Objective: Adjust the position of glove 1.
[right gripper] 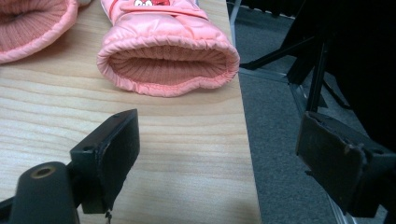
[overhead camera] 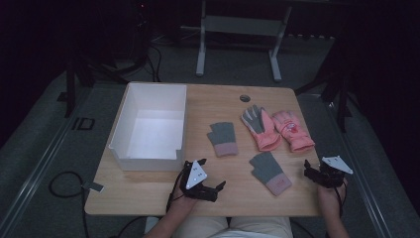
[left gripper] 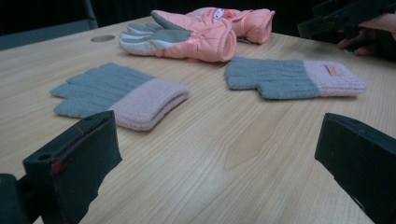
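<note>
Two grey knit gloves with pink cuffs lie flat on the wooden table: one point(overhead camera: 222, 139) point(left gripper: 121, 93) mid-table, the other point(overhead camera: 270, 172) point(left gripper: 294, 78) nearer the front. Two padded pink gloves lie side by side at the back right, one palm-up with a grey palm point(overhead camera: 260, 127) point(left gripper: 182, 36), one with a printed patch point(overhead camera: 293, 130) point(right gripper: 166, 51). My left gripper point(overhead camera: 214, 191) point(left gripper: 210, 158) rests open near the front edge, pointing right toward the grey gloves. My right gripper point(overhead camera: 313, 173) point(right gripper: 217, 144) stands open at the right front corner, facing the cuff of the patched pink glove.
An empty white box point(overhead camera: 151, 126) stands on the table's left half. A small round grommet point(overhead camera: 245, 98) sits near the back edge. The table's right edge point(right gripper: 245, 154) runs just under my right gripper, with grey floor beyond. Metal stand legs point(overhead camera: 237, 44) rise behind the table.
</note>
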### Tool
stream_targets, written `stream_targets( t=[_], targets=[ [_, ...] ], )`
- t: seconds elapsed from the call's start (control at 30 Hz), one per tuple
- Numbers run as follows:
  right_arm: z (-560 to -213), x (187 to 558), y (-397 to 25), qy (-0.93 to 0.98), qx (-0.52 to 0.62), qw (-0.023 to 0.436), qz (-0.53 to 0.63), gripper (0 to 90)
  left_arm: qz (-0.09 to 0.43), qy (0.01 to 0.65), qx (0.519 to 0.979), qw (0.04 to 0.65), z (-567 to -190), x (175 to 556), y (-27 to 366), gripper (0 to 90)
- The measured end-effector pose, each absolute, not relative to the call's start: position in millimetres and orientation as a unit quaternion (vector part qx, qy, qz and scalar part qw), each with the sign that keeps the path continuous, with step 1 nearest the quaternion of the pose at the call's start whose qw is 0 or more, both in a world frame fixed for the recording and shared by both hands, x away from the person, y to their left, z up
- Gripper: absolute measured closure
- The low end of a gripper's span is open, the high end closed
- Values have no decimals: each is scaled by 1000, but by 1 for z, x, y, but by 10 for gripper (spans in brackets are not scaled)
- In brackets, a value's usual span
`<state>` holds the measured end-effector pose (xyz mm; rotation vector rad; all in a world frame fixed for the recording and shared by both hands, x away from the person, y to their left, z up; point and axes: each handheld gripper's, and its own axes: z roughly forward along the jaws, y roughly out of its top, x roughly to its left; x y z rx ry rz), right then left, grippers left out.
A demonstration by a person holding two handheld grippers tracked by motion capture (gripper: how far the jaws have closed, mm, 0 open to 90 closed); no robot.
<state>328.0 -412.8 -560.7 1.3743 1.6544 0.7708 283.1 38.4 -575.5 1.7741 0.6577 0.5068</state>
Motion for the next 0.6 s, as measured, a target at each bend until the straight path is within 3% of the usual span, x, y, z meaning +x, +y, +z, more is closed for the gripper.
stream_targets(
  t=[0.6],
  targets=[
    [-546, 339, -414, 668, 582, 345, 312, 134, 211, 278, 752, 559, -575, 283, 39, 0]
  ],
)
